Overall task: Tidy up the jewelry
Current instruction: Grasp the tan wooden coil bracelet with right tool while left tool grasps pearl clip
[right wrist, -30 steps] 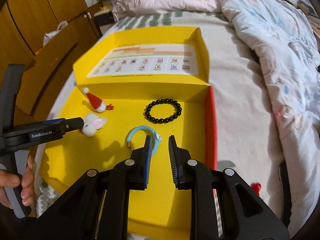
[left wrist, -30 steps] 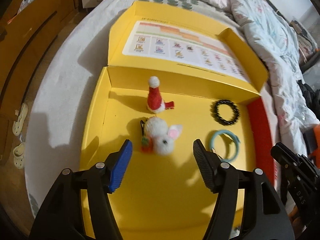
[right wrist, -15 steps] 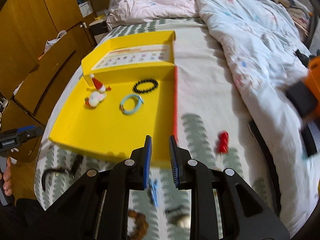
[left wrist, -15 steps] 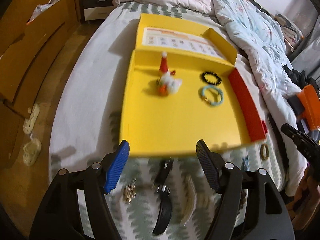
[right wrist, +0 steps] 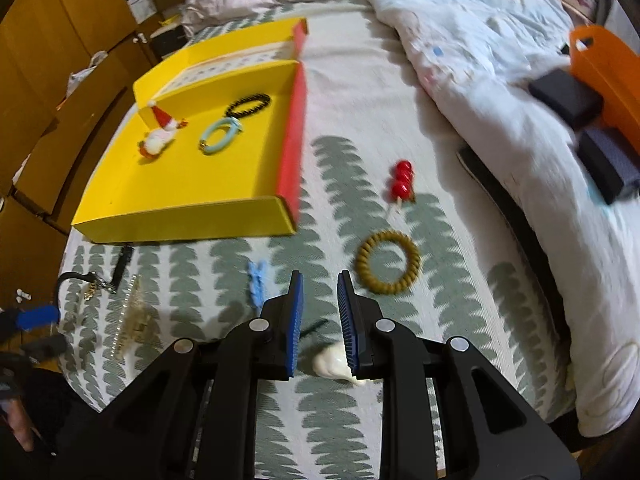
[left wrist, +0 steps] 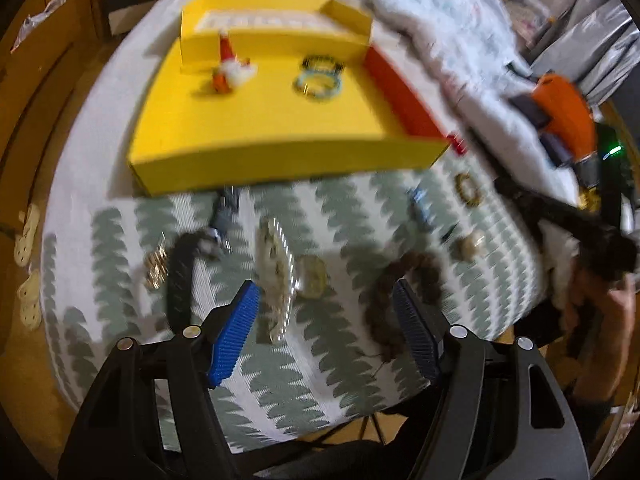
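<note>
Left wrist view: left gripper (left wrist: pixel 326 330) gapes empty over rhinestone clip (left wrist: pixel 276 268), centre frame; blur risks mis-grab. Right gripper (right wrist: pixel 319 312) narrow, empty.

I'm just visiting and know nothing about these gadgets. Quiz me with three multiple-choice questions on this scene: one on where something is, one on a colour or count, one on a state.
1. Where does the olive-gold ring lie?
A. inside the yellow box
B. on the patterned bedspread, outside the box
C. on the floor

2. What colour is the box's right-hand side wall?
A. red
B. green
C. black

3. What is the right gripper holding?
A. the light blue bracelet
B. the red bead ornament
C. nothing

Answers:
1. B: the ring rests on the green-and-white bedspread, in front of the yellow box.
2. A: that wall is red, while the rest of the box is yellow.
3. C: its jaws stand narrowly apart with only bedspread between them; the light blue bracelet lies in the box and the red bead ornament on the bedspread.
</note>
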`<move>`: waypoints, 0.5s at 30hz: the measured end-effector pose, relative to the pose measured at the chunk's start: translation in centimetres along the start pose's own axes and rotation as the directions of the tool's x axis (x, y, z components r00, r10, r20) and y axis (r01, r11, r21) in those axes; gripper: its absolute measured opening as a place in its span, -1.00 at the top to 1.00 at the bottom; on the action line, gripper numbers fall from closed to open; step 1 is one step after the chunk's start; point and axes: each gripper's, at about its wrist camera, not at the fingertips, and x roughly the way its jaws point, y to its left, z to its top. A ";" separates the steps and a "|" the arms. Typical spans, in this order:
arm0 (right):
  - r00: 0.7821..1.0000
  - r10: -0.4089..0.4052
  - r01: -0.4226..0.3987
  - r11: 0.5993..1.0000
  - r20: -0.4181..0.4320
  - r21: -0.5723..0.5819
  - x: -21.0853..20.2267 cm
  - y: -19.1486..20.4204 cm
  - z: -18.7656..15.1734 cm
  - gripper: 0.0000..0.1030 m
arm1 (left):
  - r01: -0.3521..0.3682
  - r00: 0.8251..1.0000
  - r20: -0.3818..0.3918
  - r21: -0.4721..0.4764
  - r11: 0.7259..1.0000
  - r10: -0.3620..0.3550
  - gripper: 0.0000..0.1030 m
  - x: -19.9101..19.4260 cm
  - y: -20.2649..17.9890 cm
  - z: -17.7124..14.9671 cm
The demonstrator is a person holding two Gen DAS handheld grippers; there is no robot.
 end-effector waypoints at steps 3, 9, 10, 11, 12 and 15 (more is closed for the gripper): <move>1.000 0.003 -0.002 1.000 -0.019 0.022 0.7 -1.2 -0.4 0.55 | -0.026 0.999 -0.039 -0.009 1.000 0.025 -0.34 2.3 0.1 -0.2; 0.998 0.006 -0.004 1.000 -0.067 0.031 3.0 -2.1 -0.4 0.55 | -0.064 0.995 -0.075 -0.019 0.998 0.063 -0.34 4.9 0.3 -0.5; 0.997 -0.003 0.005 0.999 -0.072 0.032 3.6 -2.2 -0.3 0.55 | -0.073 0.995 -0.077 -0.020 0.997 0.071 -0.34 5.2 0.3 -0.3; 0.997 -0.011 0.013 0.999 -0.079 0.030 4.2 -2.3 -0.3 0.55 | -0.080 0.994 -0.077 -0.019 0.997 0.079 -0.34 5.5 0.2 -0.3; 0.996 -0.013 0.015 0.999 -0.083 0.030 4.5 -2.3 -0.3 0.55 | -0.088 0.993 -0.081 -0.016 0.996 0.086 -0.34 5.8 0.2 -0.2; 0.995 -0.024 0.027 0.999 -0.095 0.029 5.7 -2.5 -0.1 0.55 | -0.091 0.991 -0.096 -0.020 0.996 0.089 -0.34 6.4 0.3 -0.2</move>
